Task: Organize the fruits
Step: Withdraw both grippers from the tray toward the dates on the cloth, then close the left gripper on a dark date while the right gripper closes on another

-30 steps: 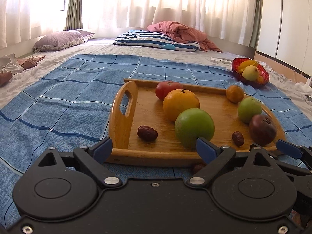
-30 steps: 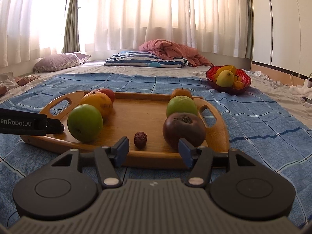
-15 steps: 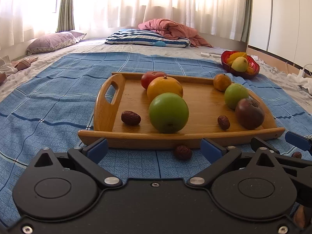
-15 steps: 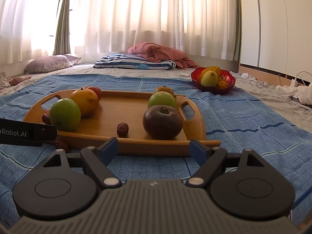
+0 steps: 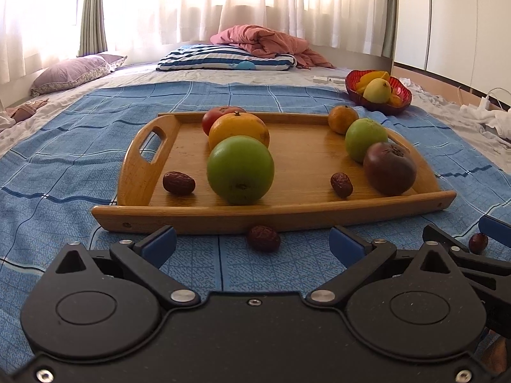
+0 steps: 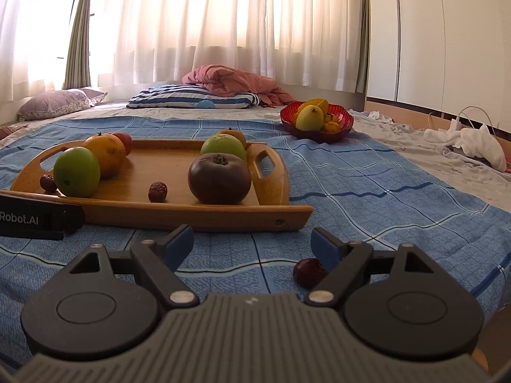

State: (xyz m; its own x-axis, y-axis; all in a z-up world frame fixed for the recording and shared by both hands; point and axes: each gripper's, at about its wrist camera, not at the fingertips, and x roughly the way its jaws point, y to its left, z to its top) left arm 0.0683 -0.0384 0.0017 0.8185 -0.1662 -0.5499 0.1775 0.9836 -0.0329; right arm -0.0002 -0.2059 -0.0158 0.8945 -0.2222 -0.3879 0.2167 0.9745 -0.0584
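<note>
Left wrist view shows my left gripper (image 5: pixel 252 239) held low over the blue blanket (image 5: pixel 64 166), jaws wide and empty, facing the near rim of the wooden tray (image 5: pixel 271 214). Tray contents form two rows, large fruit to the rear and one date at the front of each, which I judge to be sorting by size. One loose date (image 5: pixel 263 238) lies off the tray, just beside its near rim and centred between my left jaws. Right wrist view shows my right gripper (image 6: pixel 252 247), jaws also wide and empty; a second loose date (image 6: pixel 309 273) lies nearer than the tray's right corner, just inside my right-hand finger (image 6: pixel 325 250).
</note>
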